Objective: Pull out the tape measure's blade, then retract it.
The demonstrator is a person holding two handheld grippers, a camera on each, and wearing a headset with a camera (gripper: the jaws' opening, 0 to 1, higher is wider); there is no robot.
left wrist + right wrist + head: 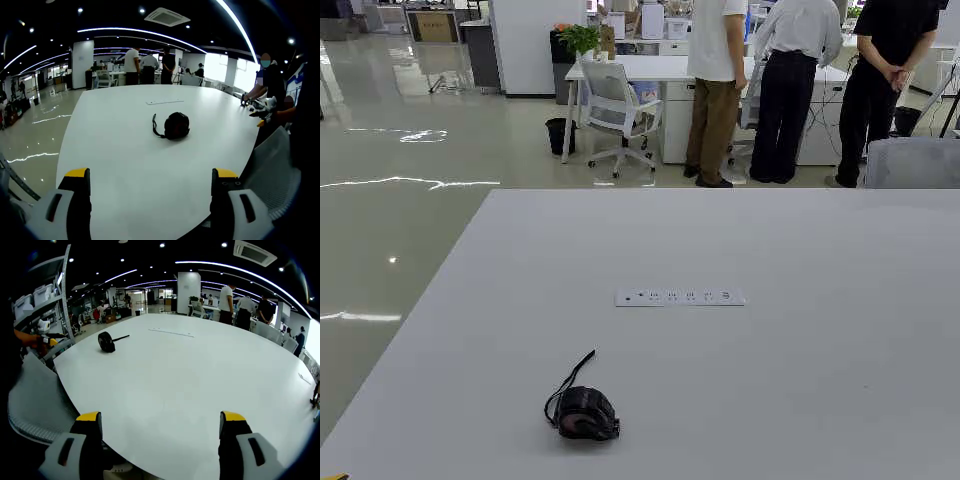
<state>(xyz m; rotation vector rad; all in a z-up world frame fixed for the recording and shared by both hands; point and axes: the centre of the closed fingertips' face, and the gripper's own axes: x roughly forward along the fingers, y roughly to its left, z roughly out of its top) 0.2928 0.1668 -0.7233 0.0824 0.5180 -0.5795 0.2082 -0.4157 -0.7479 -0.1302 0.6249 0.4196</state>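
Head view: the tape measure [585, 413] lies on the white table [790, 400], its strap [575, 368] trailing. Left gripper view: the left gripper [150, 174] stands wide apart and empty, with the tape measure straight ahead of its jaws, well clear. Right gripper view: the right gripper [162, 415] gapes empty too, the tape measure far ahead and leftward. It looks hard, dense and rounded, likely to skid. Clamp its flat sides, then pinch the blade tip, which is too small to make out.

The left claw [151, 175] holds its two yellow-tipped jaws spread wide apart. The right claw [161, 417] has its jaws equally wide.
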